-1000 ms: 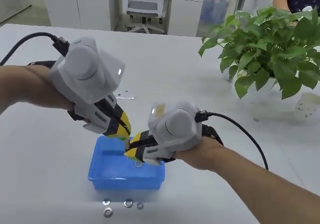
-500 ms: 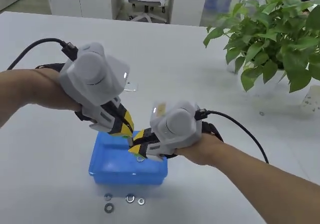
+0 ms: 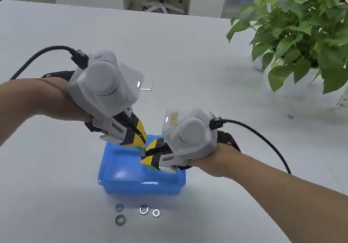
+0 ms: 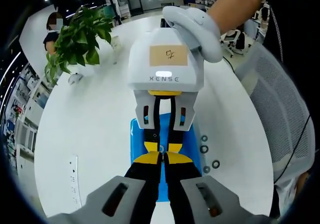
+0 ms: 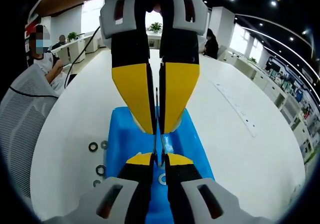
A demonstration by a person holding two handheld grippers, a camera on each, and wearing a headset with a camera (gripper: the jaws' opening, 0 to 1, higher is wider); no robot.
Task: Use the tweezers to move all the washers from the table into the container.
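Surface [image 3: 244, 91]: white, wide; office desks and a chair at the far edge in the head view.
Plant [image 3: 304, 31]: leafy, green, far right, well apart from the work.
Left hand [image 3: 60, 99]: reaches in from the left with the forearm level and the wrist bent, tipping its tool down and to the right.
Right hand [image 3: 217, 161]: comes in from the lower right with the forearm slanted up and inward, pointing its tool left.
Left gripper [image 3: 138, 139]: over the container's far edge; jaws pressed together on the tweezers.
Right gripper [image 3: 148, 157]: tip to tip with the left one, just below it; jaws together where the tweezers' lower end enters their seam.
Container [image 3: 117, 178]: blue, rectangular, open, directly under both tips.
Tweezers [image 5: 156, 119]: thin dark strip running between the two pairs of jaws, above the container.
Washers [image 3: 143, 210]: four on the surface just beside the container's near wall.
Washer in container [image 5: 162, 178]: one, lying on the blue floor.
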